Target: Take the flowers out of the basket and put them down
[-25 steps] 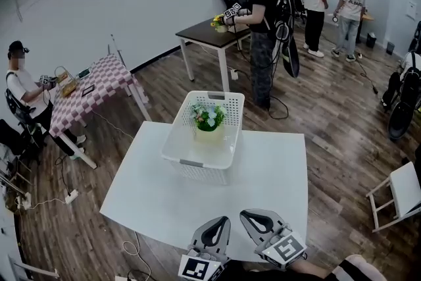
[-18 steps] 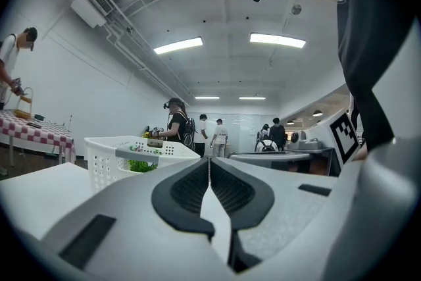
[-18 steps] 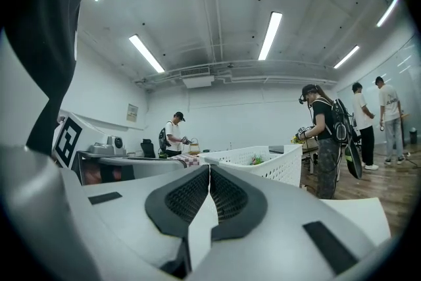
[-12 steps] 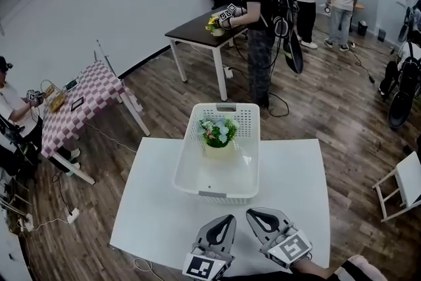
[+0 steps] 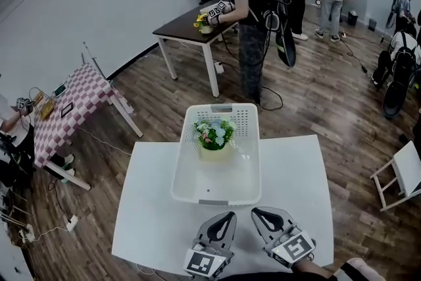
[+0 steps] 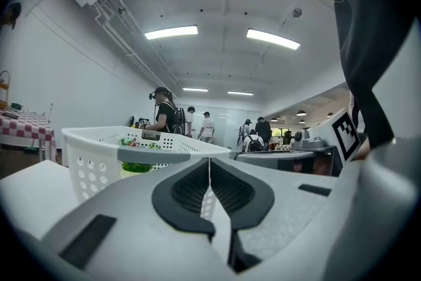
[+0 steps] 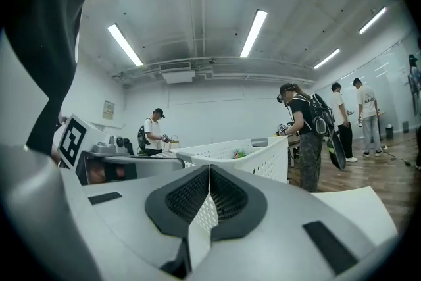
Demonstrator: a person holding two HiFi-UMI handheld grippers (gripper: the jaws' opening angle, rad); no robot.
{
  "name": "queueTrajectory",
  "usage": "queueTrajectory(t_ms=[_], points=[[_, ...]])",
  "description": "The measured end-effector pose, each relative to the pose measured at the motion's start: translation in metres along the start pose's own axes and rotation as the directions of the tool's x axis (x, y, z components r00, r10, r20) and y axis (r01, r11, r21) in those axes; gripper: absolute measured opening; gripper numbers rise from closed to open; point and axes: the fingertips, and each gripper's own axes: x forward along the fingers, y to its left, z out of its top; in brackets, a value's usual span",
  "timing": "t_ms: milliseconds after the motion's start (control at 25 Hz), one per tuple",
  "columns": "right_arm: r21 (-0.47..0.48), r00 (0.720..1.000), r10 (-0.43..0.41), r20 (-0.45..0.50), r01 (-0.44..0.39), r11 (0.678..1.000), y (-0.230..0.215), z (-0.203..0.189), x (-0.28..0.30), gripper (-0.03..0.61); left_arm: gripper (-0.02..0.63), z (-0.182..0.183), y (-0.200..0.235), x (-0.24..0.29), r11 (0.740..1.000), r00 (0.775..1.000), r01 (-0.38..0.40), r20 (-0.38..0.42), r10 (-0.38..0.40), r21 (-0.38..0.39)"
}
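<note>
A white perforated basket (image 5: 187, 187) stands on the white table (image 5: 151, 207), straight ahead of me. Inside, at its far end, sits a bunch of green and white flowers (image 5: 214, 133) in a pale yellow pot. My left gripper (image 5: 227, 215) and right gripper (image 5: 258, 212) hover side by side over the table's near edge, just short of the basket. Both are shut with nothing between the jaws. The left gripper view shows its closed jaws (image 6: 209, 162) with the basket (image 6: 99, 154) ahead to the left. In the right gripper view the basket (image 7: 263, 154) and a bit of the flowers (image 7: 238, 153) lie beyond the closed jaws (image 7: 209, 168).
A person with grippers works at a dark table (image 5: 184, 26) beyond the basket. A checkered table (image 5: 72, 105) stands to the left with a seated person. A white chair (image 5: 404, 174) is at the right. More people stand at the back right.
The view has swung and closed in: the basket now lies straight ahead and nearer. Both grippers stay shut at the table's near edge.
</note>
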Motion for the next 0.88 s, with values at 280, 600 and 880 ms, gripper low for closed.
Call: queueTrajectory(t_ms=[280, 600, 880], points=[[-0.003, 0.998, -0.003, 0.061, 0.004, 1.000, -0.012, 0.029, -0.009, 0.018, 0.009, -0.001, -0.015, 0.008, 1.000, 1.000, 0.005, -0.028, -0.005, -0.015], [-0.184, 0.991, 0.095, 0.089, -0.077, 0.980, -0.036, 0.092, 0.006, 0.018, 0.009, -0.008, -0.019, 0.000, 0.998, 0.999, -0.040, -0.023, 0.039, -0.046], [-0.469, 0.945, 0.276, -0.176, -0.327, 0.820, -0.027, 0.119, 0.074, 0.018, 0.009, -0.012, -0.018, -0.010, 0.996, 0.997, -0.072, -0.008, 0.072, -0.049]])
